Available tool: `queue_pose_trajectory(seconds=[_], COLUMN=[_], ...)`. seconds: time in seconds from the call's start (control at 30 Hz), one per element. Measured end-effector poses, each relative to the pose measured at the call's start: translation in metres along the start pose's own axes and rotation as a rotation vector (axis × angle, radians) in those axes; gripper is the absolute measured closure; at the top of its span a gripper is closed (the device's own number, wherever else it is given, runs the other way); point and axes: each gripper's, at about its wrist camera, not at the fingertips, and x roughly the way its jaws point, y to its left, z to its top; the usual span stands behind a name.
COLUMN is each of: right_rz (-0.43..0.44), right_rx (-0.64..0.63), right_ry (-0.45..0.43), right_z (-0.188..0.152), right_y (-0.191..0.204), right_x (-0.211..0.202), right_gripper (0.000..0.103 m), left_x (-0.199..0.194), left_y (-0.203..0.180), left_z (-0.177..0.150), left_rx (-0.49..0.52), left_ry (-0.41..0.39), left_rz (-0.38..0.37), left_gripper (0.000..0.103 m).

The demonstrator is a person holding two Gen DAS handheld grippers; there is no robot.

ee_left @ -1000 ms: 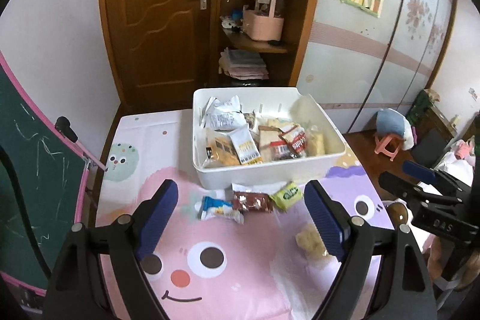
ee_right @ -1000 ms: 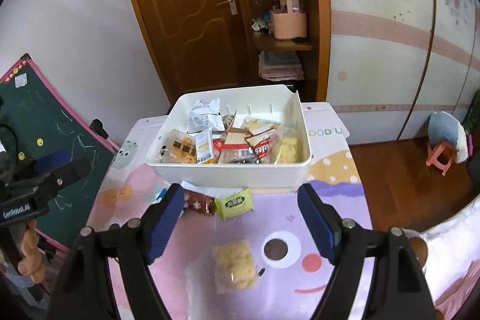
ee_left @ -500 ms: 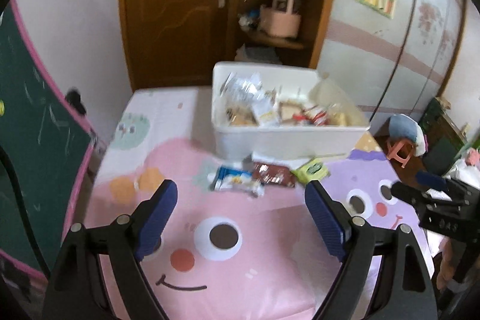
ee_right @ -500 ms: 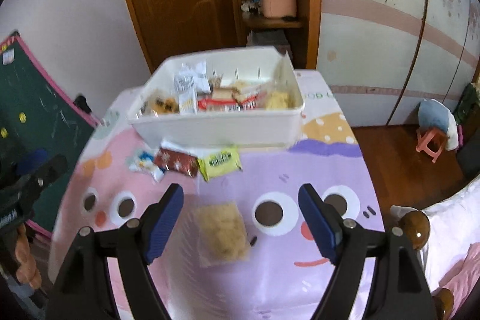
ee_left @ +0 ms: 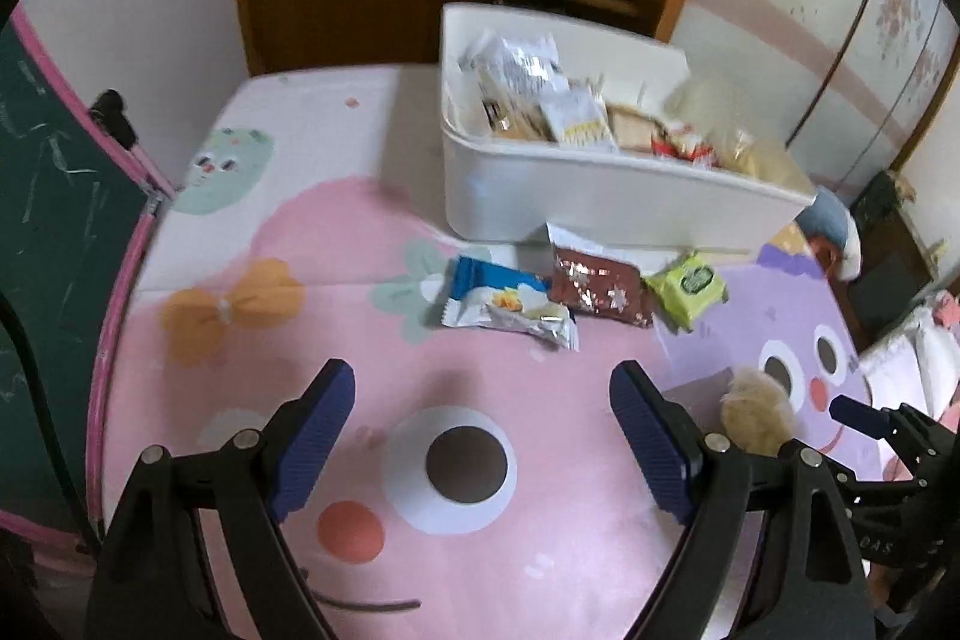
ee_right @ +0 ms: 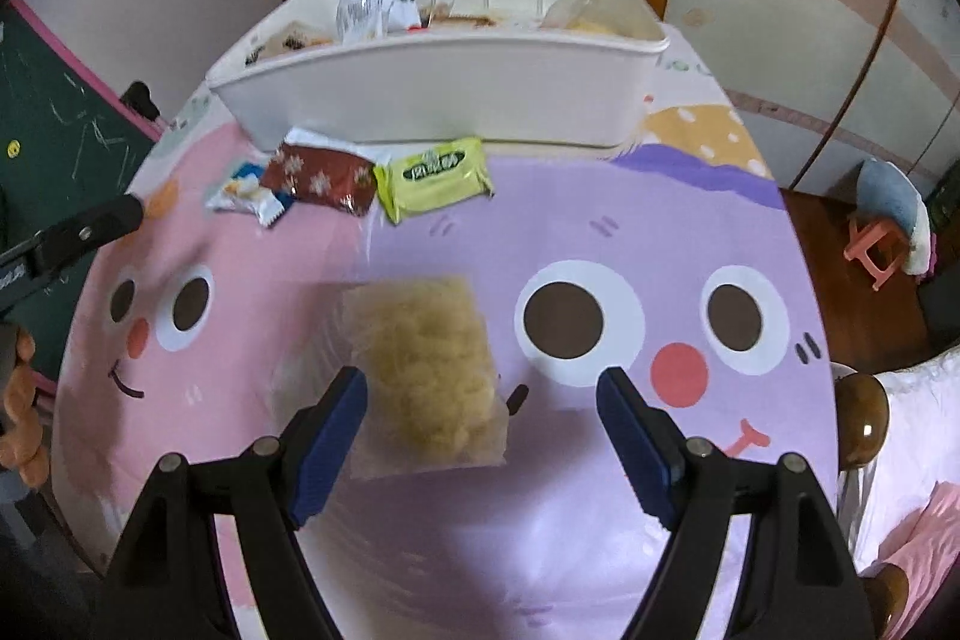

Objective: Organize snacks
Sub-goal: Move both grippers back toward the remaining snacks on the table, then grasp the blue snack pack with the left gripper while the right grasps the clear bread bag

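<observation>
We held both grippers spread wide and empty above the mat (ee_right: pixel 600 220). The right gripper (ee_right: pixel 480 418) hung over the clear bag (ee_right: pixel 429 370) of pale puffs, its left pad (ee_right: pixel 336 430) just beside the bag. The left gripper (ee_left: pixel 480 418) hovered near the mat's front edge — three packets, blue (ee_left: pixel 504 307), brown (ee_left: pixel 600 286) and green (ee_left: pixel 687 289), lay in a row against the bin's (ee_left: pixel 600 196) near wall. The bin sat at the far edge, filled with snacks.

Left gripper (ee_left: pixel 480 427) and right gripper (ee_right: pixel 480 418) apparently both spread wide, empty
</observation>
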Motion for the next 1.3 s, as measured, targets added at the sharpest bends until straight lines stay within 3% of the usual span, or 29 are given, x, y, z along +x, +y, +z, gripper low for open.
queue_pose_trajectory(seconds=[0.33,0.5,1.0,1.13,1.2,1.3], right_rz=[0.046,0.057,0.046,0.017,0.014,0.001], right_rx=[-0.056,-0.070,-0.105,-0.122,-0.128,-0.138], right_ry=[0.057,0.068,0.063,0.043,0.034,0.021], right_z=[0.003,0.002,0.005,0.004,0.004,0.003], right_y=[0.017,0.022,0.035,0.035,0.035,0.036], right_x=[0.026,0.032,0.044,0.044,0.043,0.042], right_gripper=[0.024,0.024,0.027,0.041,0.049,0.053], left_x=[0.061,0.086,0.105,0.101,0.097,0.092], left_y=[-0.016,-0.020,-0.029,-0.029,-0.028,-0.024], left_z=[0.024,0.026,0.039,0.036,0.035,0.032], left_rx=[0.051,0.085,0.092,0.100,0.098,0.073], left_ry=[0.123,0.180,0.171,0.145,0.126,0.104], left_rz=[-0.023,0.030,0.057,0.083,0.081,0.058], left_gripper=[0.017,0.017,0.017,0.036,0.052,0.061])
